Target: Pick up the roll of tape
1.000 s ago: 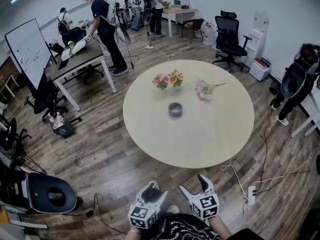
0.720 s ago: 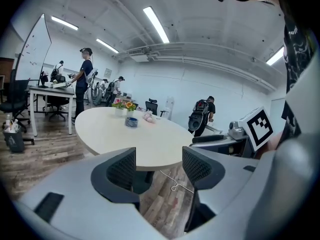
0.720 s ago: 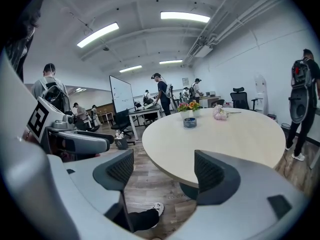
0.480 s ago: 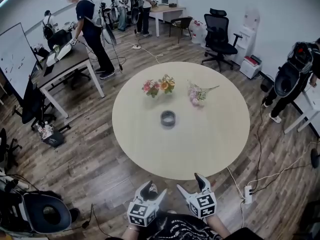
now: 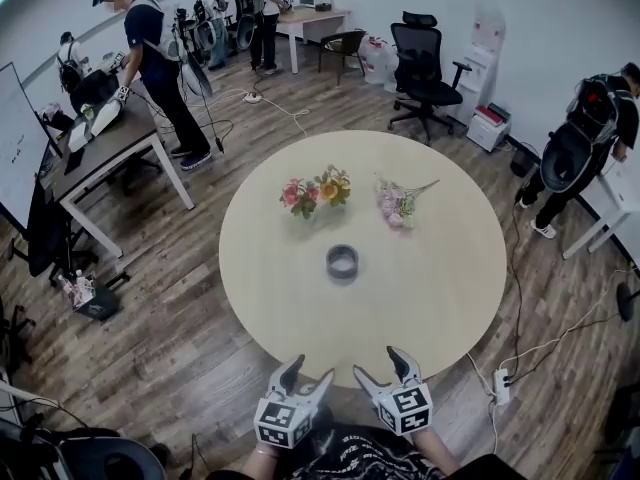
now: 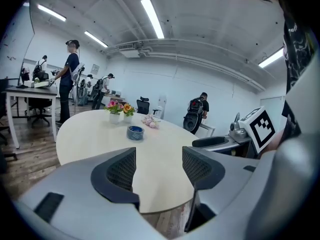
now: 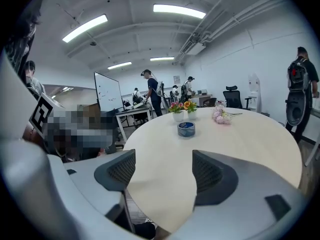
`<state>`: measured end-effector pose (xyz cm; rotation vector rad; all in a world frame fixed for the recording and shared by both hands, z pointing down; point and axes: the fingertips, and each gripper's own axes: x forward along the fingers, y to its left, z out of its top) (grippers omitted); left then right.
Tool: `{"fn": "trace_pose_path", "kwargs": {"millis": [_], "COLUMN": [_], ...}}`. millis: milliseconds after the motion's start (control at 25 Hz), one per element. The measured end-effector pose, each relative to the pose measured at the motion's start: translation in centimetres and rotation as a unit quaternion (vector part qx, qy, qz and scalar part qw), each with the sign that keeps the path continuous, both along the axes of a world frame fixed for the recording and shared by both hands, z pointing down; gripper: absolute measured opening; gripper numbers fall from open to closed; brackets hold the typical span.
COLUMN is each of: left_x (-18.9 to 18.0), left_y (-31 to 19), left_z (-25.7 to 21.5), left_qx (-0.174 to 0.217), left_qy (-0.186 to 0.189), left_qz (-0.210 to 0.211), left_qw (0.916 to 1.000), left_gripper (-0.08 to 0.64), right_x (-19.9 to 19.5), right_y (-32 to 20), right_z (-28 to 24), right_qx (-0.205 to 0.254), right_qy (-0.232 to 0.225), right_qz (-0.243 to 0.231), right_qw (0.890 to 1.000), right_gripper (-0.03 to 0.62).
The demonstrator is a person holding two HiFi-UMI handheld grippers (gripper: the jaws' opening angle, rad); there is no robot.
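The roll of tape (image 5: 342,262), dark grey with a bluish side, lies flat near the middle of the round light-wood table (image 5: 440,298). It also shows far ahead in the left gripper view as the tape (image 6: 135,132) and in the right gripper view as the tape (image 7: 186,129). My left gripper (image 5: 305,373) and right gripper (image 5: 382,366) hover side by side at the table's near edge, well short of the roll. Both are open with nothing between their jaws. The right jaws have just been closing a little, still wide apart.
A vase of flowers (image 5: 318,190) and a pink bouquet (image 5: 398,204) lie beyond the tape. Around the table: an office chair (image 5: 420,63), a desk (image 5: 110,153) at the left, people standing, and a power strip (image 5: 503,386) with cables on the wooden floor at the right.
Both grippers have moved forward from over the floor to the table's near edge. The table and tape now sit closer in the head view.
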<state>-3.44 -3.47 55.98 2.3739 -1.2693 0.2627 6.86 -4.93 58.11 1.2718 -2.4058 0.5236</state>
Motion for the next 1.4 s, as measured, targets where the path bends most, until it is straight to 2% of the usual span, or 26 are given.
{"fn": "trace_pose_path", "kwargs": {"millis": [280,520,680,880,1400], "left_x": [-3.4,-4.2,-4.3,-5.0,-4.6], "left_y": [-5.1,-7.7,-9.1,-10.2,-12.4], "left_z": [0.8,1.4,1.0,0.9,0.0], "left_qx": [0.011,0.011,0.012,0.015,0.017], "left_qy": [-0.011,-0.015,-0.005,-0.010,-0.013], "left_qz": [0.035,0.069,0.060,0.036,-0.022], "left_qw": [0.9993,0.9974,0.9981,0.9992,0.9995], "left_gripper": [0.293,0.293,0.293,0.293,0.293], "right_x": [-3.8,-5.4,-5.5,-5.7,-3.3], "right_y": [-4.6,-6.7,-7.4,-8.2,-13.4], "right_z": [0.6,0.7,0.3,-0.1,-2.7], "right_qx": [0.001,0.001,-0.002,0.000,0.016], "right_qy": [0.021,0.021,0.028,0.029,-0.003], "right_qz": [0.018,0.041,0.038,0.029,0.024], "right_qw": [1.000,0.999,0.999,0.999,1.000], "right_gripper": [0.334,0.331,0.331,0.330,0.314]}}
